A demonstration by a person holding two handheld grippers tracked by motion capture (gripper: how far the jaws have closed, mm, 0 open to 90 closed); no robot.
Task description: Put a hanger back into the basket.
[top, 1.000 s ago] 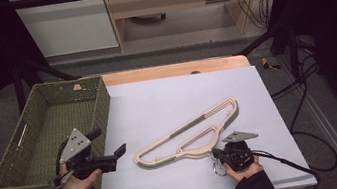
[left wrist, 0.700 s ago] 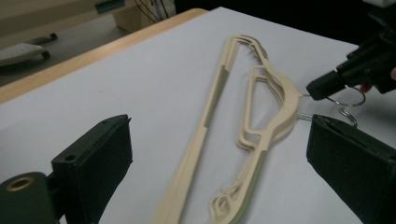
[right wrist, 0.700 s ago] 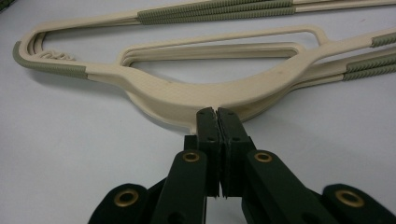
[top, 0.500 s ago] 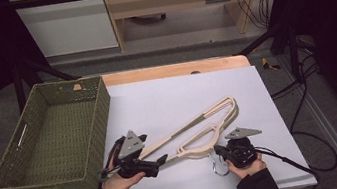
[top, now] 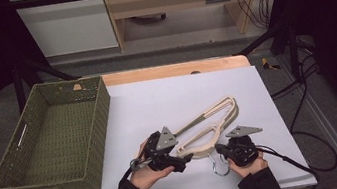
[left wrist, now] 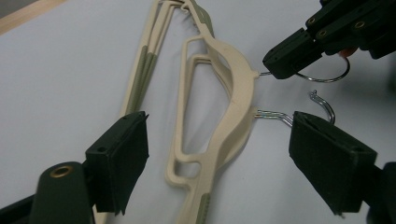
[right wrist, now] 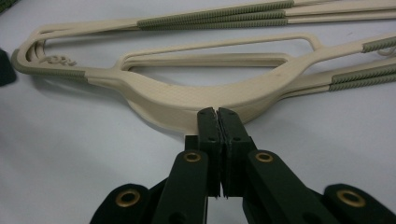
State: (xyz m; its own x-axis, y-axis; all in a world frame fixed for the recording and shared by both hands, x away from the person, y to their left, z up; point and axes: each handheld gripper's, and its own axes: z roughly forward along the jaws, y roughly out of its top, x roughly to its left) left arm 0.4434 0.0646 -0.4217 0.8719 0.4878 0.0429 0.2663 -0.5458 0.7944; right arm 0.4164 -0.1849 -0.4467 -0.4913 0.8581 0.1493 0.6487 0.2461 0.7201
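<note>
Cream plastic hangers (top: 210, 118) with green ribbed grips lie stacked on the white table sheet (top: 156, 96). My right gripper (top: 217, 149) is at their near end, jaws shut (right wrist: 217, 112) on the wire hook (left wrist: 263, 73) where it leaves a hanger's neck (right wrist: 210, 95). A second wire hook (left wrist: 322, 100) lies free beside it. My left gripper (top: 185, 158) has come in from the left. In the left gripper view it (left wrist: 217, 135) stands open astride the hangers' curved body (left wrist: 233, 93), pads clear of it. Its jaws have just been closing.
A green woven basket (top: 103, 109) stands at the table's left, with nothing in it. A wooden strip (top: 173, 70) borders the sheet at the back. A black cable (top: 293, 162) trails off the right gripper toward the table's right edge.
My left hand has moved right, away from the basket's near corner, and down to the hangers. The right gripper has stayed put on the hook.
</note>
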